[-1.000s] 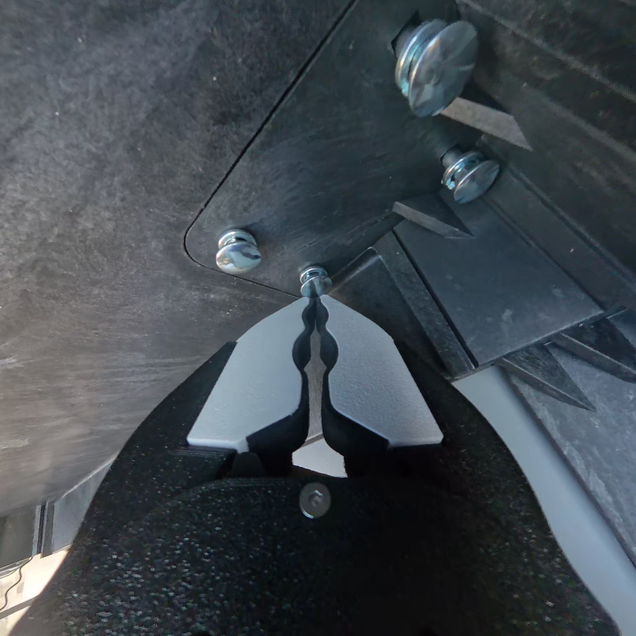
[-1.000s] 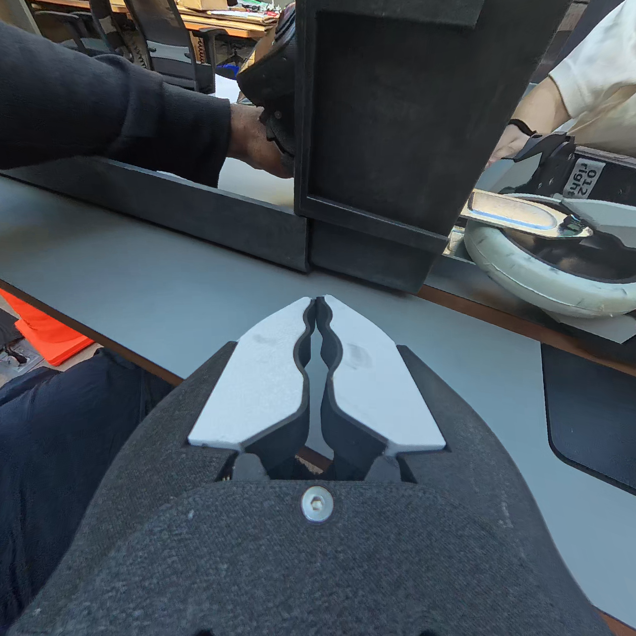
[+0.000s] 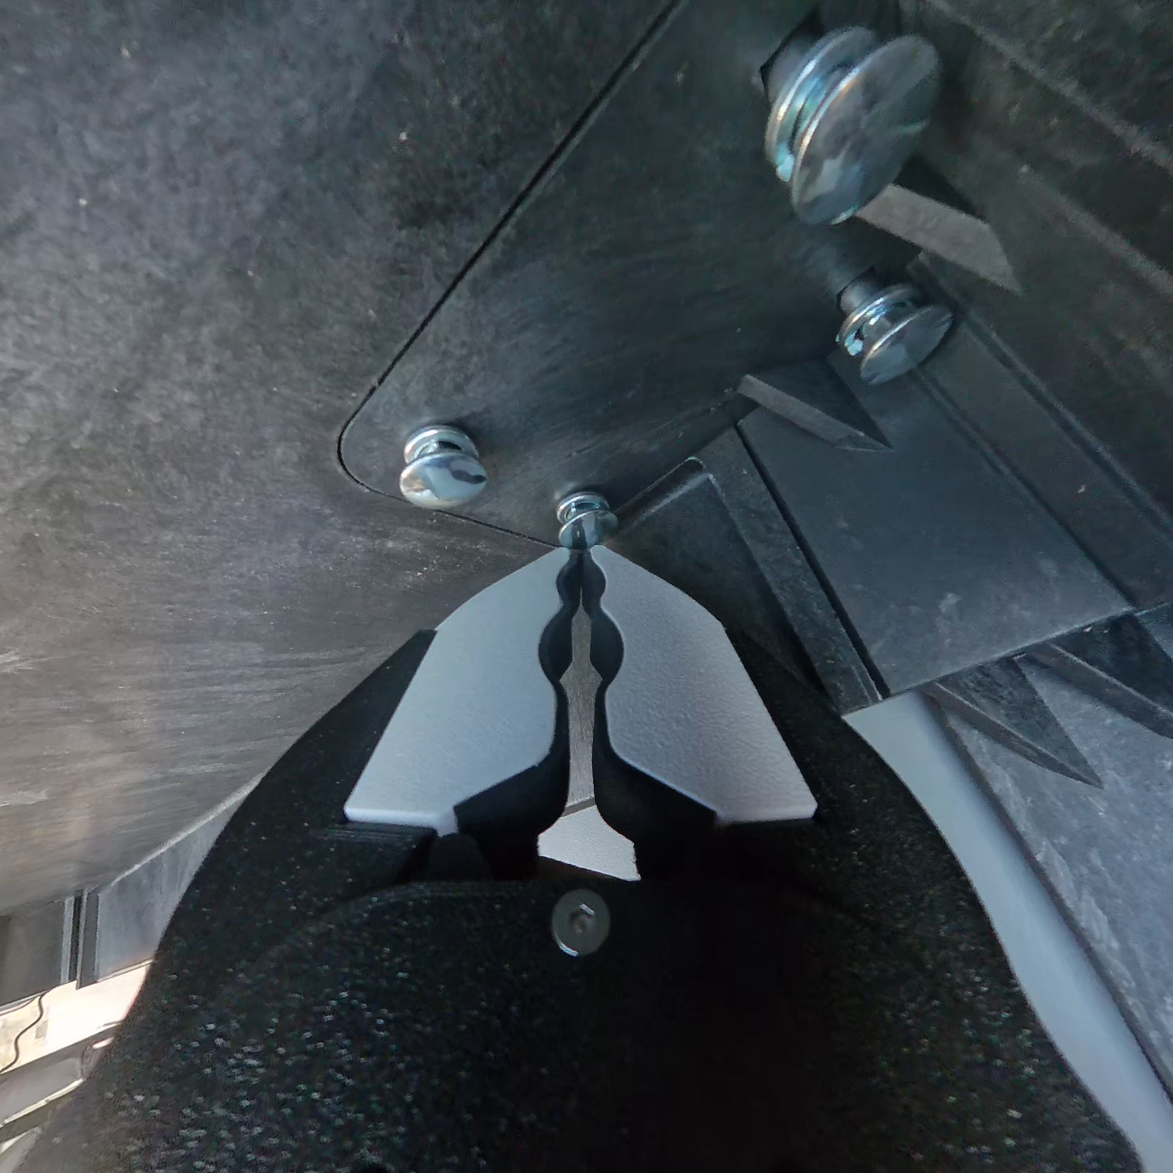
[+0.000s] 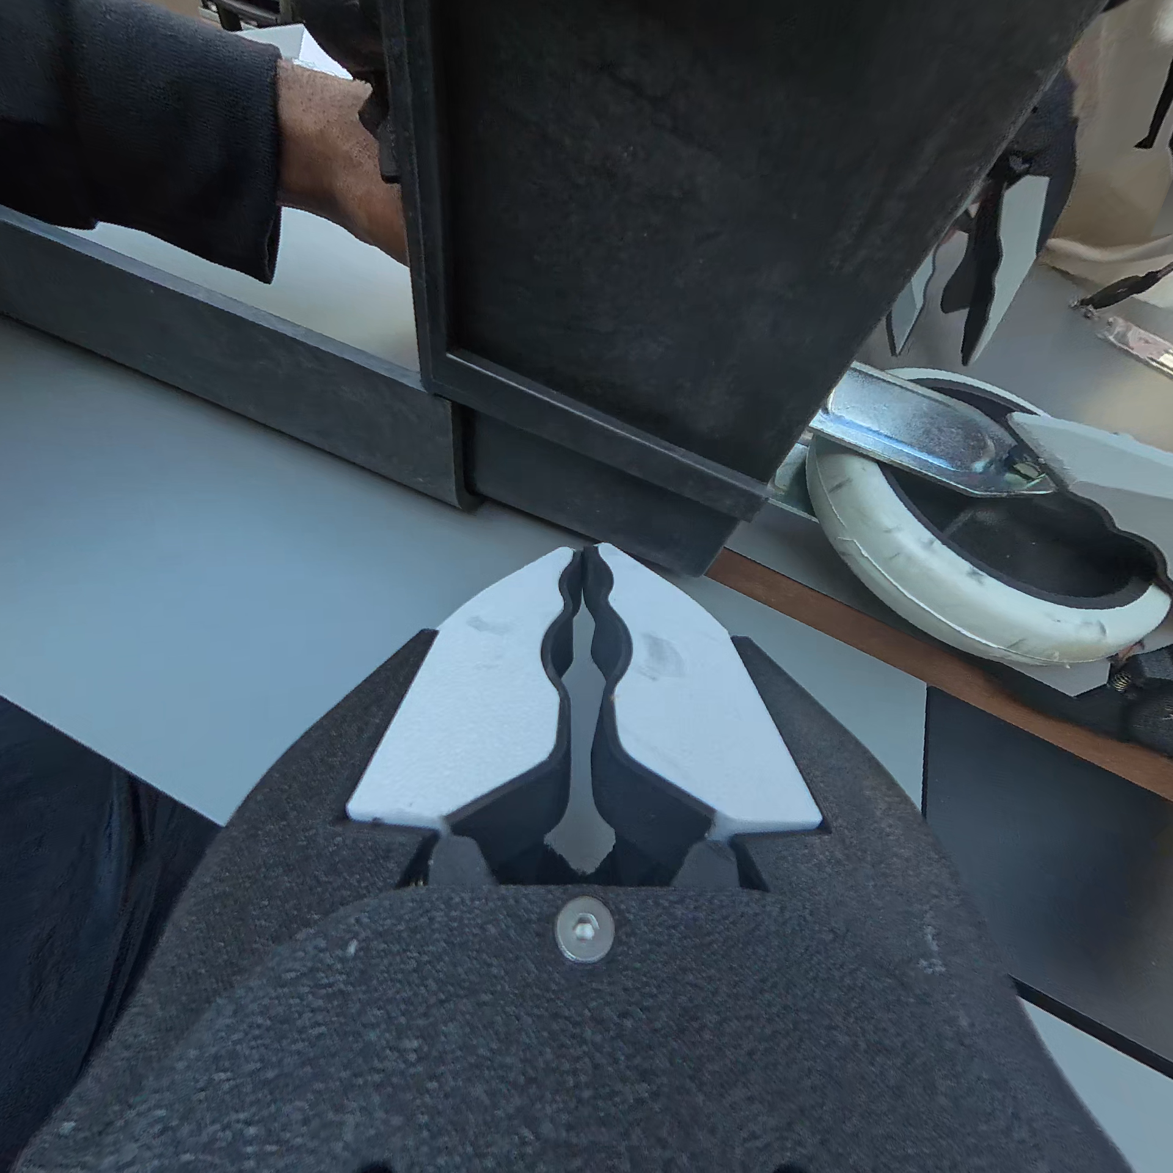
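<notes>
Grey-white fingers of the left tool [image 3: 579, 553] are pressed together with nothing between them, their tips just below a small silver screw [image 3: 585, 515] that stands proud of a black plate [image 3: 603, 304]. A second silver screw [image 3: 442, 475] sits at the plate's rounded corner to the left, and two larger ones [image 3: 850, 120] [image 3: 895, 333] stand farther up on the right. The plate lies flat on a dull, scuffed black panel [image 3: 209, 285]; whether the tips touch the near screw cannot be told.

The right tool [image 4: 583, 553] is likewise pressed together and bare, hovering over the grey worktop [image 4: 190, 527] just short of the lower corner of a black box-like body [image 4: 635, 254] with a raised rim. Behind that body a hand [image 4: 336, 165] in a dark sleeve grips its far edge. To the right lies a worn white wheel [image 4: 920, 571] in a shiny metal bracket [image 4: 920, 431], with another tool's pale finger [image 4: 1098, 457] against it.
</notes>
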Available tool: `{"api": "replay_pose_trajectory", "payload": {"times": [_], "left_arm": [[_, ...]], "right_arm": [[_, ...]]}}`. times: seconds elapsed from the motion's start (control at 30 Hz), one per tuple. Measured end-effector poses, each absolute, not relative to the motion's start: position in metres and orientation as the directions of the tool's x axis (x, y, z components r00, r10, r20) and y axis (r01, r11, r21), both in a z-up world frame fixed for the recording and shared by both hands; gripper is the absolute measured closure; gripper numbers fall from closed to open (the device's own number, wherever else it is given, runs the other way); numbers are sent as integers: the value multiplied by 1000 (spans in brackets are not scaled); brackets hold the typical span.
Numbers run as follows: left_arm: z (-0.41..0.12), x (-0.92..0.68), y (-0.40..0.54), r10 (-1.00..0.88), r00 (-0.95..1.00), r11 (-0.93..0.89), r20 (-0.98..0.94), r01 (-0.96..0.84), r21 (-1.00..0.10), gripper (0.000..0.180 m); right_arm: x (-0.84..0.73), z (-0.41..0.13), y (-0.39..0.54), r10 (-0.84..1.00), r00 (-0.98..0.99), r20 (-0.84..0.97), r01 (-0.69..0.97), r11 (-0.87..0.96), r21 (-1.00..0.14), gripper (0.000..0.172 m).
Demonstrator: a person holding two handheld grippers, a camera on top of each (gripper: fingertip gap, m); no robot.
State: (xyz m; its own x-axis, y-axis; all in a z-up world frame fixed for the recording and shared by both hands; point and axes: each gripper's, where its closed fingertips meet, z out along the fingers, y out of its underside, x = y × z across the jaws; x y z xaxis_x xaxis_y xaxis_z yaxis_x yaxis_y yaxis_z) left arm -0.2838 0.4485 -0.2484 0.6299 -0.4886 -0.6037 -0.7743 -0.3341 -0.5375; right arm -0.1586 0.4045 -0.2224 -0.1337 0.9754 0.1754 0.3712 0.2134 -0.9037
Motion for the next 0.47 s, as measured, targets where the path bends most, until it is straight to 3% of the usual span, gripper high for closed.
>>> {"api": "replay_pose_trajectory", "payload": {"times": [0.47], "left_arm": [[-246,-288,450,-453,696,-363,-557,-715,-597,180]], "right_arm": [[-168,-209,412,976,-150,155,322,196,-926,172]]}}
